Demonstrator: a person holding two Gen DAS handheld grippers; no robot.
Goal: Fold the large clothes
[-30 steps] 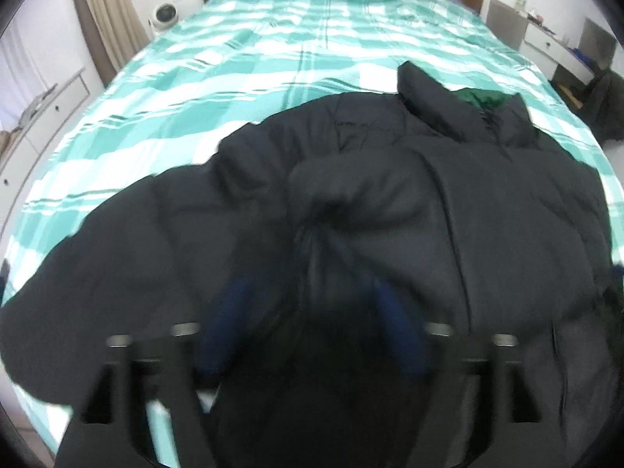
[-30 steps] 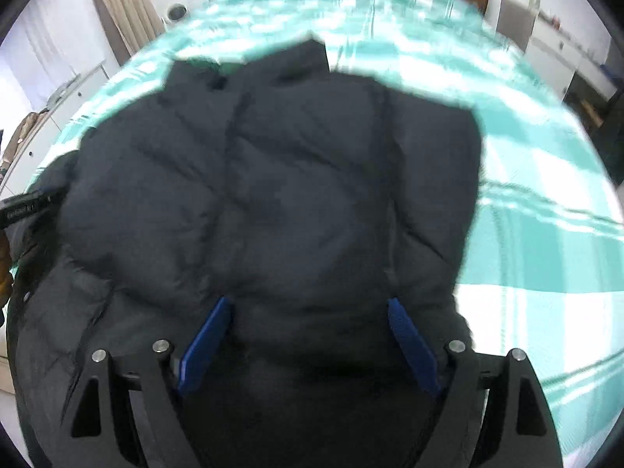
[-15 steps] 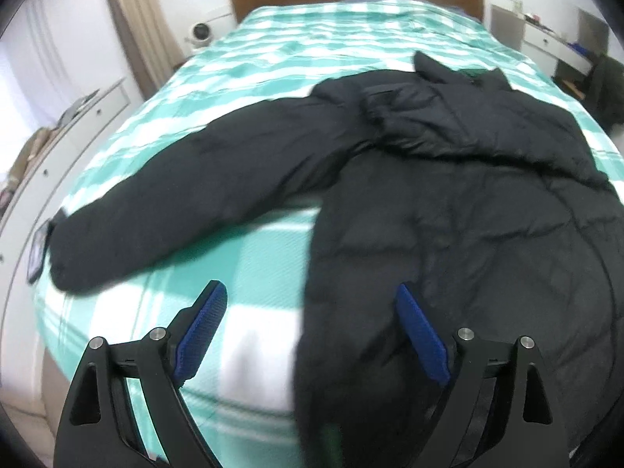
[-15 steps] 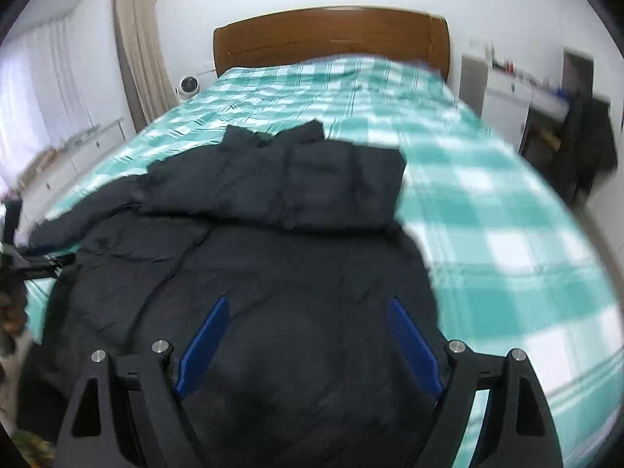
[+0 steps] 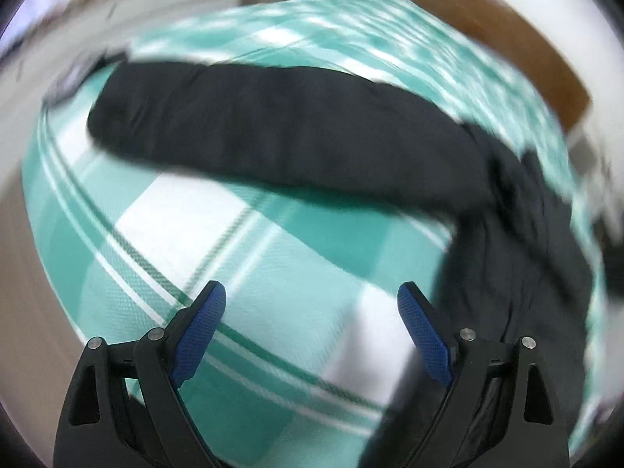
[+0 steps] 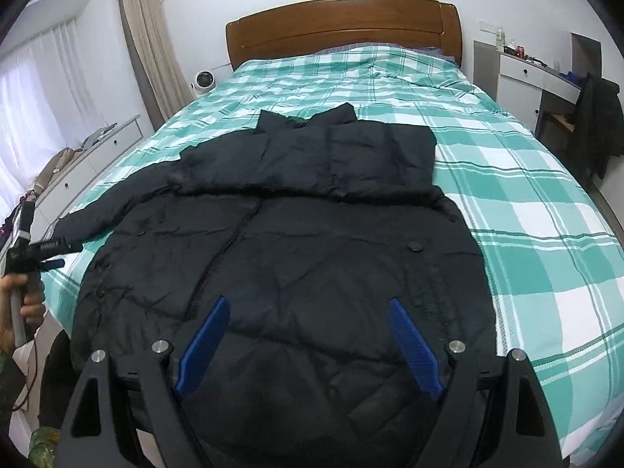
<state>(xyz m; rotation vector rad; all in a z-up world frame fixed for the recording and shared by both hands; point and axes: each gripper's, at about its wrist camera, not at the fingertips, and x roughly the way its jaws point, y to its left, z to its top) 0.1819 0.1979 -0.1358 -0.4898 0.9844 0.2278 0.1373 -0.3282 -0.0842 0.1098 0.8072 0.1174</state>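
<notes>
While the left camera looked down on the puffy body of the coat a second ago, it now looks at bare checked sheet with one long sleeve [image 5: 273, 132] stretched across above it. That picture is blurry, so small things near its edges cannot be told. The right camera sat low over the coat before and saw little else; now it sees the whole room.

One big bed [image 6: 546, 226] with a green and white checked sheet fills the room. One brown wooden headboard [image 6: 343, 27] stands at its far end. One black puffy coat [image 6: 280, 241] lies flat on the near half of the bed, front side up, collar toward the headboard. Its right sleeve is folded across the chest. Its left sleeve lies straight out to the bed's left edge.

One long white cabinet [image 6: 78, 171] runs along the left wall, and one white desk [image 6: 534, 74] stands at the right wall. One dark piece of clothing [image 6: 600, 124] hangs beside the desk. One small round white fan [image 6: 204, 80] sits by the headboard.

Two claws are in use. The right claw [image 6: 308, 335] hangs over the coat's bottom part, its two blue pads spread wide, holding nothing. The left claw [image 5: 312, 327] is over bare sheet just beside the coat's edge, also spread wide and empty. One hand [image 6: 27, 304] holds it at the bed's left side.
</notes>
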